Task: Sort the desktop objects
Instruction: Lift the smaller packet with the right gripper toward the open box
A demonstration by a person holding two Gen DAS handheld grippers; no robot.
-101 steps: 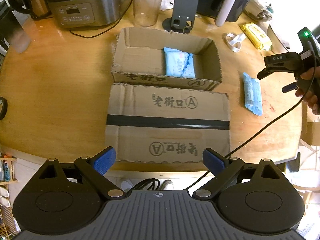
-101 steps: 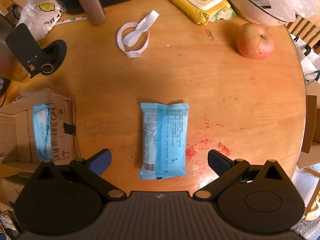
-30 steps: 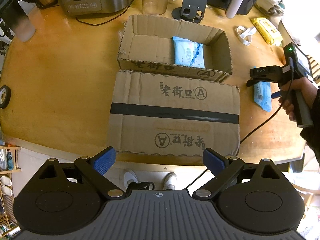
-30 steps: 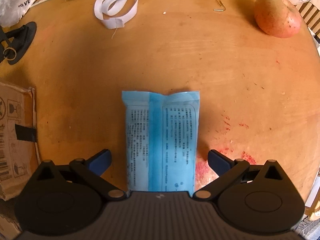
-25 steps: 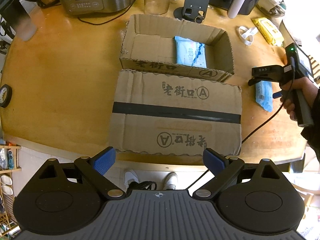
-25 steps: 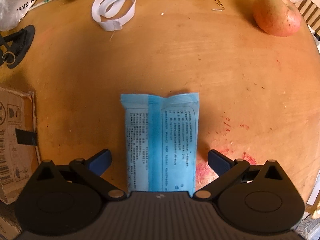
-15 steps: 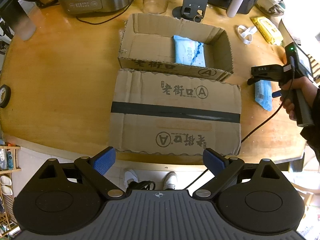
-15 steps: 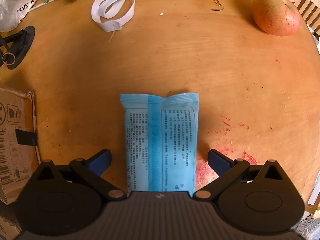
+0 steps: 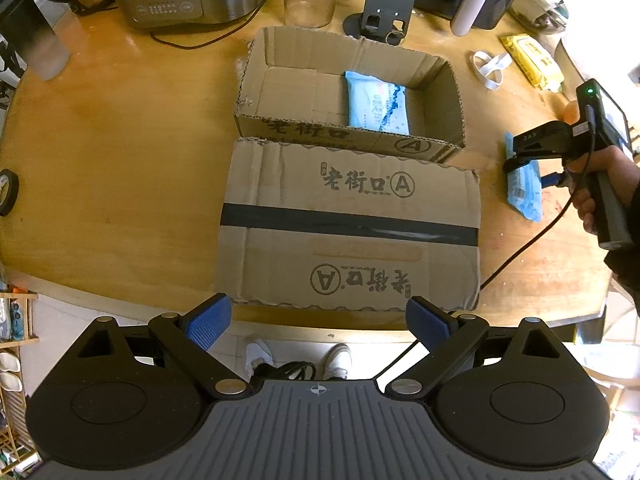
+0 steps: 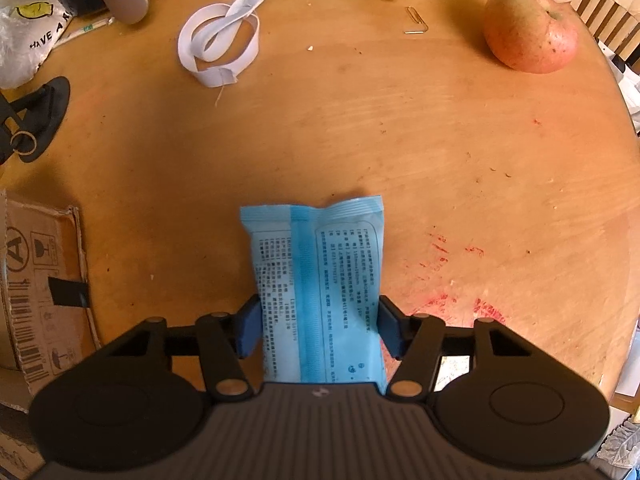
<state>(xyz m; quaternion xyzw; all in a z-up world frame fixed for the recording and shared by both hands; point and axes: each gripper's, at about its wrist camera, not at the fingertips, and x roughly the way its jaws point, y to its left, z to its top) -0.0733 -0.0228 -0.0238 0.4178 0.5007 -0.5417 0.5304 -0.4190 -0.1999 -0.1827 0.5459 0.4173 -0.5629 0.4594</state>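
Blue packet [image 10: 316, 292] — pinched between right gripper [image 10: 318, 330] jaws.

The cardboard box [image 9: 348, 216] reads "老街口 A"; the plastic bag [image 10: 28, 36] reads "HAVE A".

Left gripper [image 9: 318, 322]: black linkage arms w/ silver pivot screws, blue ribbed pads, grey ribbed housing w/ small crosshair mark, two round black discs either side. Right gripper [image 9: 528, 160] is black, pistol-style handle, green LED, "DAS" lettering, black cable trailing off. Person's hand [image 9: 600, 184] has a dark sleeve; white shoes [image 9: 298, 356] below table edge.
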